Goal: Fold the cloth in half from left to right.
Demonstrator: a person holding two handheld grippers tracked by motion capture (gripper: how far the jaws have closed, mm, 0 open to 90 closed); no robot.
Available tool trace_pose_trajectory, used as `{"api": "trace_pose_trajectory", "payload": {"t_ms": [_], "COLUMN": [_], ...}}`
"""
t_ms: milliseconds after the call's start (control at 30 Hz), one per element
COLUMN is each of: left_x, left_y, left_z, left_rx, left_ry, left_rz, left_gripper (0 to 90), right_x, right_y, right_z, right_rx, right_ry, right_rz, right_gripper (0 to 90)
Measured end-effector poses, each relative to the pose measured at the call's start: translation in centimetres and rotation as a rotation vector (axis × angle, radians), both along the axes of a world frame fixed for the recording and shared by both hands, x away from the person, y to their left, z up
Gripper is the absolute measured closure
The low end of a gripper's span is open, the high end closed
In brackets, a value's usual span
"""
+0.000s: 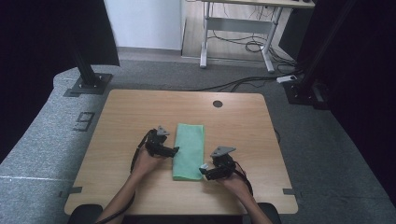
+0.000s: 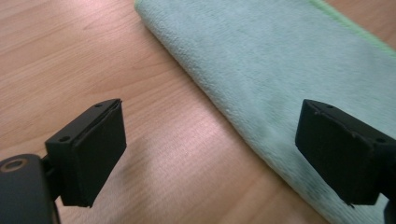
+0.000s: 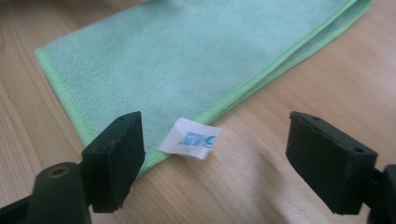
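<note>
Flanking the folded green cloth [image 1: 189, 150] — left gripper [image 1: 173, 150], right gripper [image 1: 204, 170] — jaws apart

Table [image 1: 140, 112] – wood-grain top, smooth, slight sheen. Green towel [image 1: 189, 149] – soft napped cloth, matt, with a stitched brighter-green hem. Care tag [image 3: 190, 144] – thin, white, printed, slightly glossy. Gripper pads [image 2: 100, 154] – matt black plastic, faintly textured.

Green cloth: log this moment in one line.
green cloth folded, flat on table | left gripper open at its edge | right gripper open over label
</note>
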State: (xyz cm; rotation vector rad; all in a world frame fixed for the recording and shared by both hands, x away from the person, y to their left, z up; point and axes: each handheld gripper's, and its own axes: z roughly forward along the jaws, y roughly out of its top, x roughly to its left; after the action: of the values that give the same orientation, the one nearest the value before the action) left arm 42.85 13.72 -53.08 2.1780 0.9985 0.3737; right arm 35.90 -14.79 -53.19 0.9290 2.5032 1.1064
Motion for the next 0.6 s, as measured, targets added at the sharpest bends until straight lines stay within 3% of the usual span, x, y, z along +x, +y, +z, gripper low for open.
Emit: {"api": "trace_pose_trajectory", "payload": {"t_ms": [200, 433, 600], "left_x": [-1.9, -3.9, -4.8], "left_y": [1.3, 3.5, 4.3], "left_z": [1.1, 1.9, 1.9], "left_rx": [-0.029, -0.068, -0.046], "left_ry": [-0.003, -0.004, -0.007], "left_rz": [-0.027, -0.019, -0.019], "left_gripper": [6.1, 5.2, 2.5], "right_x": [0.4, 0.9, 1.0], "right_y": [-1.6, -3.7, -4.5], "right_z": [0.7, 0.6, 0.6], "right_rx": [0.023, -0.017, -0.02], "right_ry": [-0.017, -0.018, -0.026], "right_rz": [-0.045, -0.085, -0.107], "right_gripper": [14.0, 11.1, 7.0]}}
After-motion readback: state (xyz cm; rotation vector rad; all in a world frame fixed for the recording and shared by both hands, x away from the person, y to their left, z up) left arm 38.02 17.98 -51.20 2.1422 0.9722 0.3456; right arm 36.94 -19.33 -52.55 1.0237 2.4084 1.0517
